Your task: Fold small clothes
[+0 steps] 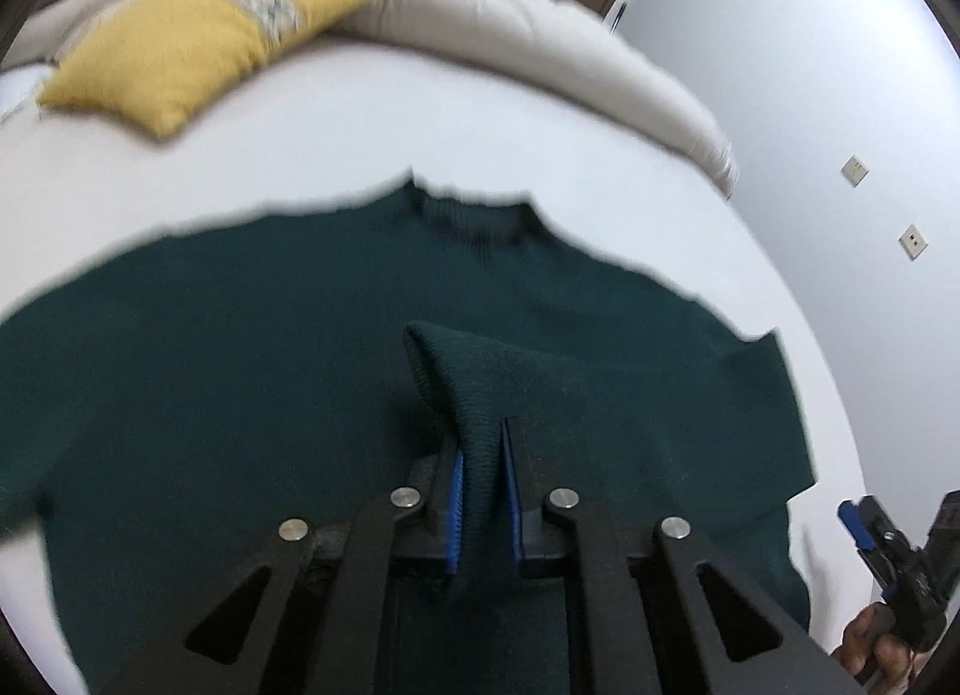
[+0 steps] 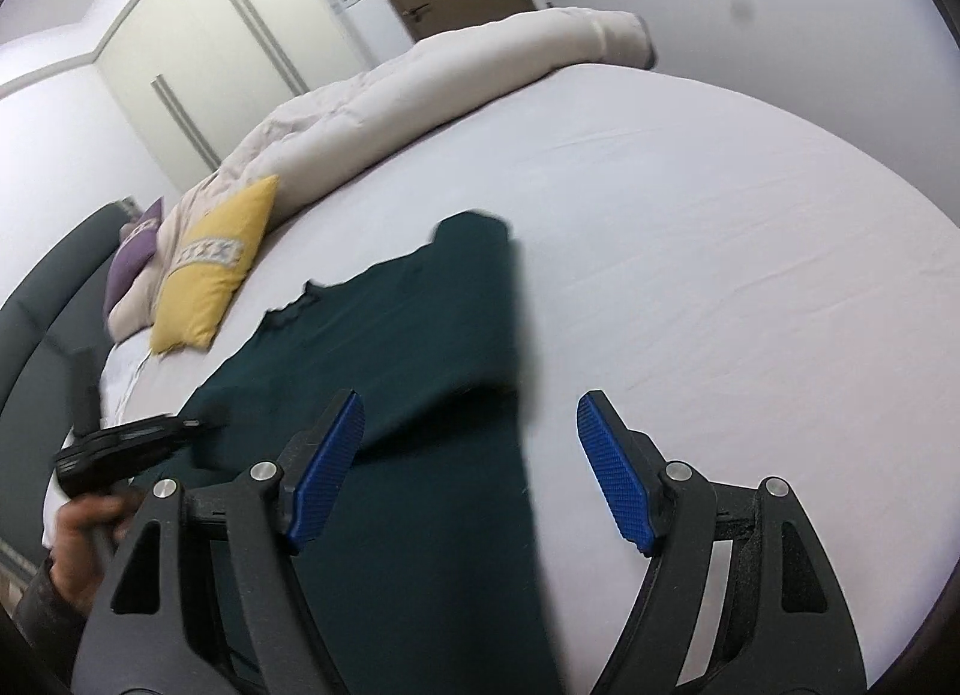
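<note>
A dark green knit sweater lies flat on the white bed sheet, collar toward the far side. My left gripper is shut on a ribbed cuff or hem of the sweater and holds it lifted over the body of the garment. In the right wrist view the sweater lies left of centre. My right gripper is open and empty above the sweater's right edge; it also shows in the left wrist view at the lower right.
A yellow cushion and a rolled beige duvet lie at the far side of the bed. A purple cushion and grey headboard are at left. Wardrobe doors and a wall stand beyond.
</note>
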A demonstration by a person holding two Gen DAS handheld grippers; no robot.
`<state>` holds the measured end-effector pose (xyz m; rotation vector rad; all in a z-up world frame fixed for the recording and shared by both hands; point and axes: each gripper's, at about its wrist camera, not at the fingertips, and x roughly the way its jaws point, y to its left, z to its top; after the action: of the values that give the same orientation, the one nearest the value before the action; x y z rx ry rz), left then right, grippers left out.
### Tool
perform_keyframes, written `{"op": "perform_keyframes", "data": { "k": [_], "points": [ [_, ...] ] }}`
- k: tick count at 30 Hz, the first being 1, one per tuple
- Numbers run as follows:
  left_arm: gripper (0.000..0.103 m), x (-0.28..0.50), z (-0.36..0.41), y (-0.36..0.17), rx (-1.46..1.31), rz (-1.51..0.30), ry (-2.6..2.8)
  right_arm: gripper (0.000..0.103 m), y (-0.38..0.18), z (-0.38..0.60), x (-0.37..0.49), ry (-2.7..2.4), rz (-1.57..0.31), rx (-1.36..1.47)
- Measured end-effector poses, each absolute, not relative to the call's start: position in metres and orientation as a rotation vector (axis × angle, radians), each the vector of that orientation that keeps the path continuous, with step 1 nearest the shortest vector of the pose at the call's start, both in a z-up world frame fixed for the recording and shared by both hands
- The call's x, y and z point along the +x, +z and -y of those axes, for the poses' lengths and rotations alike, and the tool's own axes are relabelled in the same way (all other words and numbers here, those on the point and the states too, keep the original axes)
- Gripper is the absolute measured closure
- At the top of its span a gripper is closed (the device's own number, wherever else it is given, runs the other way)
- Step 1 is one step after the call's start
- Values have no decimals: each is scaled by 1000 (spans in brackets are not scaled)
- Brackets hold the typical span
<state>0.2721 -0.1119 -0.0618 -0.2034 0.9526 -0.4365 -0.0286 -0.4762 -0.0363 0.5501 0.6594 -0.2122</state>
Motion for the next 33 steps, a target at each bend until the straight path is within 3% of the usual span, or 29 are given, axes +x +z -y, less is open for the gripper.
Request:
{"op": "perform_keyframes", "data": {
  "k": [4,11,14,16,18,21,33],
  "points": [
    [91,281,84,-48,-234,-877,-390,31,-34,493,-21,-264,-674,541],
    [90,299,61,-106,-222,-997,-338,33,-48,506,46,-254,-768,552],
    [90,297,59,-105,-220,-983,-341,46,-67,506,74,-257,-860,534],
    [90,297,59,-101,-201,-975,-350,62,-79,499,86,-231,-916,513],
    [91,298,59,-100,-199,-971,-357,84,-84,486,92,-219,-943,445],
    [91,299,59,-95,-201,-944,-359,95,-80,479,93,-231,-946,367],
    [93,311,58,-108,-193,-899,-344,95,-94,486,78,-254,-891,430]
  ]
}}
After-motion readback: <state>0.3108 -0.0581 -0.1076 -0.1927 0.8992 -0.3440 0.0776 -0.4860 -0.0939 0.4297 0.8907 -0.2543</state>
